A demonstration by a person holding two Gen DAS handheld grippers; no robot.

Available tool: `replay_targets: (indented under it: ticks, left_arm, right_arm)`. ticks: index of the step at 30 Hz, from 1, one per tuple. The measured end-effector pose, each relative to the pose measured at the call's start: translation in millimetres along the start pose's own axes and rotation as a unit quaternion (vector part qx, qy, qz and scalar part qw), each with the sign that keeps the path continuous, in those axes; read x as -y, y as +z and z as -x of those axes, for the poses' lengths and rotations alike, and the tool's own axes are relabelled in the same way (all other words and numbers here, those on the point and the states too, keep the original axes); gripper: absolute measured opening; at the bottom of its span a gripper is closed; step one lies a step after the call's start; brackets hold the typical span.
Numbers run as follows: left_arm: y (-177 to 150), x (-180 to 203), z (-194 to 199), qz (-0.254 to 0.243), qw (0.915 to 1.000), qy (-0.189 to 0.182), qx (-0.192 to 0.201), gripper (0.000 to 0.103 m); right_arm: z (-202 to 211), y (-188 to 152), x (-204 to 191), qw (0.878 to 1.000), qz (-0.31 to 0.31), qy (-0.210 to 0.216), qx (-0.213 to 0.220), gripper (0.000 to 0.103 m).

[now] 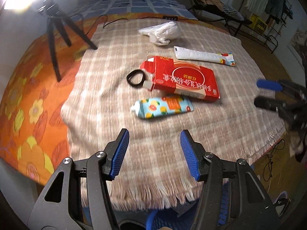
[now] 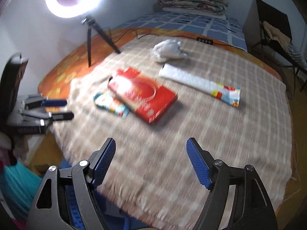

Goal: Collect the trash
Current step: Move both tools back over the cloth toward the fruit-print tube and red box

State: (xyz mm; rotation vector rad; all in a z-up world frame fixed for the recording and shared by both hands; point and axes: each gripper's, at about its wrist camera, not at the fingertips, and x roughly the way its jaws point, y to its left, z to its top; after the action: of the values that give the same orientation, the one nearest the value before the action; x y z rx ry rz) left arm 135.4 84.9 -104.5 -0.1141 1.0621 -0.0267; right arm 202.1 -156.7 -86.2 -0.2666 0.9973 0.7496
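The left gripper (image 1: 154, 145) hangs wide open and empty over the fringed edge of the checked blanket (image 1: 107, 103) on the bed; the right gripper (image 2: 151, 153) is likewise spread and empty. Ahead lies a floral tube (image 1: 163, 107), long axis left-right, cap pointing left, touching the flattened red carton (image 1: 184, 78). Beyond lie a white sachet (image 1: 203, 55), a crumpled plastic bag (image 1: 161, 30) and a black hair tie (image 1: 135, 77).

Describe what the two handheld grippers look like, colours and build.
Both look alike: the left gripper and right gripper each have two ribbed blue finger pads on angular black linkage arms with triangular cutouts, joined by round silver pivot bolts. No cables or sleeves are visible on them.
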Motion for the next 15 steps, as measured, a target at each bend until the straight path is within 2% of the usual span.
replay_targets:
  ticks: [6, 15]
  left_arm:
    - [23, -4, -18, -0.021, 0.9996, -0.018, -0.011, 0.057]
    - [52, -22, -52, -0.005, 0.9984, -0.051, -0.023, 0.057]
  right_arm:
    - [-14, 32, 2, 1.0, 0.016, 0.006, 0.01, 0.076]
    - [-65, 73, 10, 0.997, -0.007, 0.071, -0.023, 0.076]
